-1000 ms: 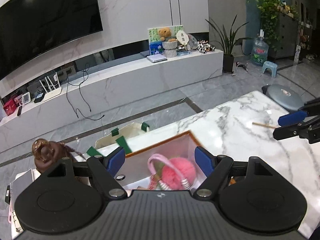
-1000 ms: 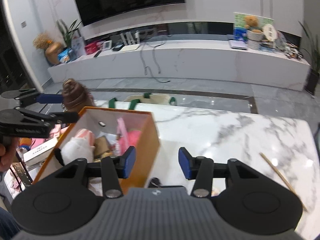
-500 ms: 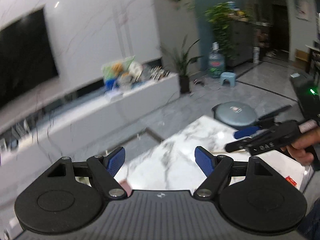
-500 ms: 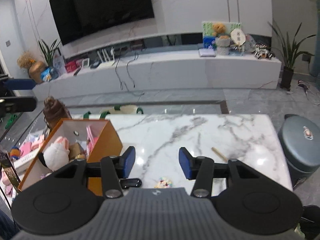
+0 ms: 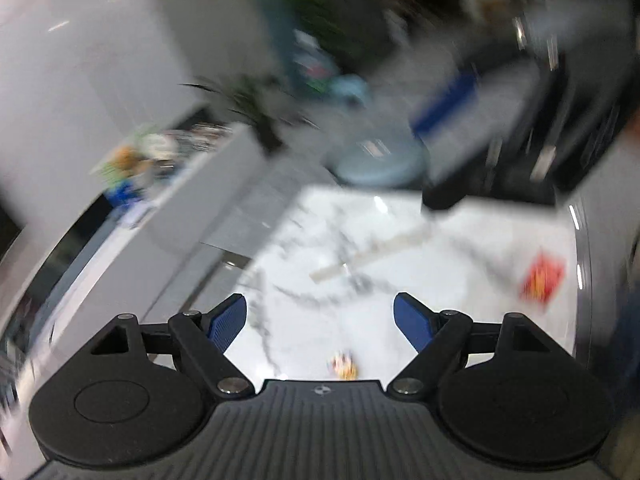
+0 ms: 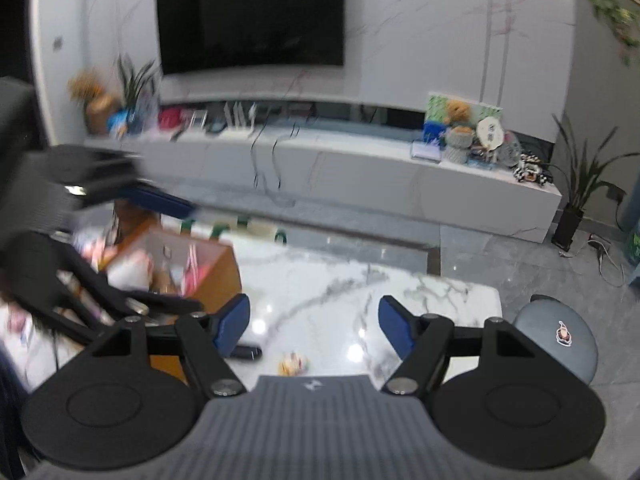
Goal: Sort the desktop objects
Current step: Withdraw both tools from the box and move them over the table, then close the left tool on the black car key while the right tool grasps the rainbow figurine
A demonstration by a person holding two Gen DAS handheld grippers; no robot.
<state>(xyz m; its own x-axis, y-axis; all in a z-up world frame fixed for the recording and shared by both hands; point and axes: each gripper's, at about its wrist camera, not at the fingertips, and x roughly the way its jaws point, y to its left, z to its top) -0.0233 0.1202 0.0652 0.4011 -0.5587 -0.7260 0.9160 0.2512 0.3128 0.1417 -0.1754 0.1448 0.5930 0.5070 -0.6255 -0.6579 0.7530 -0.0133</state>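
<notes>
Desktop objects lay scattered on the white marble desk, several smeared by motion blur in the left wrist view. A small multicolored item, too blurred to identify, sat just ahead of the right gripper, whose jaws stood apart and empty. A pale stick and a red packet lay well apart near the desk's far side. The left gripper likewise hung with jaws apart, holding nothing. An orange box, partly hidden behind the left gripper's blurred body, stood at the desk's left edge, filled with pink and white items. A dark flat object rested just beside the box. Bare marble stretched between the box and the right edge.
</notes>
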